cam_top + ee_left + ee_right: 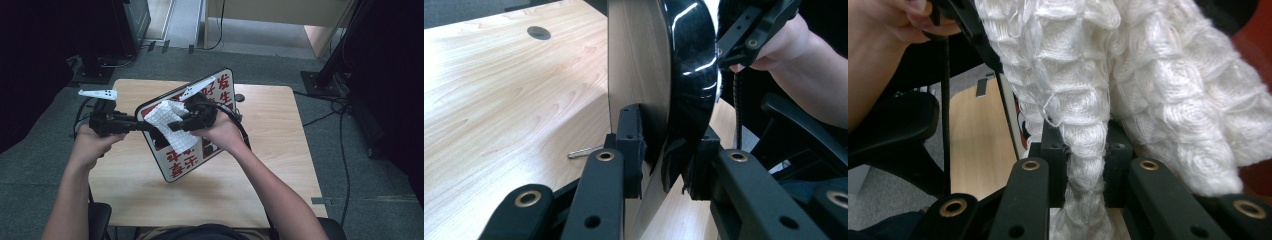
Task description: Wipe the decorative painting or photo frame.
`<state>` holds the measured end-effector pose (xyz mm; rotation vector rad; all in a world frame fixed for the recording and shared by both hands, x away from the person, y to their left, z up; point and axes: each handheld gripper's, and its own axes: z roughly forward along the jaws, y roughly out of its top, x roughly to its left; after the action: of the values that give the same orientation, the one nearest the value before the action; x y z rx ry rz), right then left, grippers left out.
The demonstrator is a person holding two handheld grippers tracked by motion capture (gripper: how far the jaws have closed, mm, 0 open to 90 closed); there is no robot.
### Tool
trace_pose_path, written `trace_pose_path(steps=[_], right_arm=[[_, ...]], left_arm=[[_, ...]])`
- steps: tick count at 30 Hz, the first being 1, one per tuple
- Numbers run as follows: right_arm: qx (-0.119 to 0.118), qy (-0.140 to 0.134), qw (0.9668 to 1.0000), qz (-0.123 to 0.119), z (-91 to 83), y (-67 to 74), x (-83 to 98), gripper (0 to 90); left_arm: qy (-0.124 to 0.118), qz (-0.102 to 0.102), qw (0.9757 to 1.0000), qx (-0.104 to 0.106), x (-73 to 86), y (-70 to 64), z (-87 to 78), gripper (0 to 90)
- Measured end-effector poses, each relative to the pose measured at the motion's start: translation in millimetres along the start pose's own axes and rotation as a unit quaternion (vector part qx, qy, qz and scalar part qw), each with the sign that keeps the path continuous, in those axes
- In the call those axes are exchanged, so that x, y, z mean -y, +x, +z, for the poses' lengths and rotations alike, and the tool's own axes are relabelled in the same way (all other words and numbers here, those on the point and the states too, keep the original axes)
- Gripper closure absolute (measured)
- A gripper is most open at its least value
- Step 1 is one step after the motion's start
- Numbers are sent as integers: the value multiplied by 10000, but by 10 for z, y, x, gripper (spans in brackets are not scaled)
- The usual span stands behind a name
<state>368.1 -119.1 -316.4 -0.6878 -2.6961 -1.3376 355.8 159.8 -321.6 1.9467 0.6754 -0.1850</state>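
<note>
A flat signboard [212, 95] with red characters and a black rim is held tilted above the wooden table [280, 135]. My left gripper [146, 126] is shut on the board's left edge; in the left gripper view its jaws clamp the board [644, 75] edge-on, wooden back to the left, glossy black rim to the right. My right gripper [176, 125] is shut on a white waffle-weave cloth [170, 125] that lies against the board's face. In the right gripper view the cloth [1088, 100] is bunched between the jaws and spreads upward.
A small round hole [539, 33] is in the tabletop and a thin metal pin [584, 151] lies on the wood near the board. A small dark object [240, 97] sits at the table's far edge. Black stands and cables [345, 115] surround the table on grey carpet.
</note>
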Motion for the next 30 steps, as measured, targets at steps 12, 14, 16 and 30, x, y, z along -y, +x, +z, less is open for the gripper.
trace_pose_path(steps=[12,14,16,30], right_arm=[[-18,92,10000,-25,78,-24,150,786],[-27,106,9999,-1,94,-30,181,785],[-45,76,10000,13,102,-38,202,785],[-97,259,9996,76,217,-61,403,787]], left_arm=[[7,-26,10000,-15,0,8,-2,741],[8,-26,10000,-16,-1,8,-2,741],[6,-24,10000,-20,-1,6,-1,742],[-1,-30,10000,-36,-2,7,-3,744]])
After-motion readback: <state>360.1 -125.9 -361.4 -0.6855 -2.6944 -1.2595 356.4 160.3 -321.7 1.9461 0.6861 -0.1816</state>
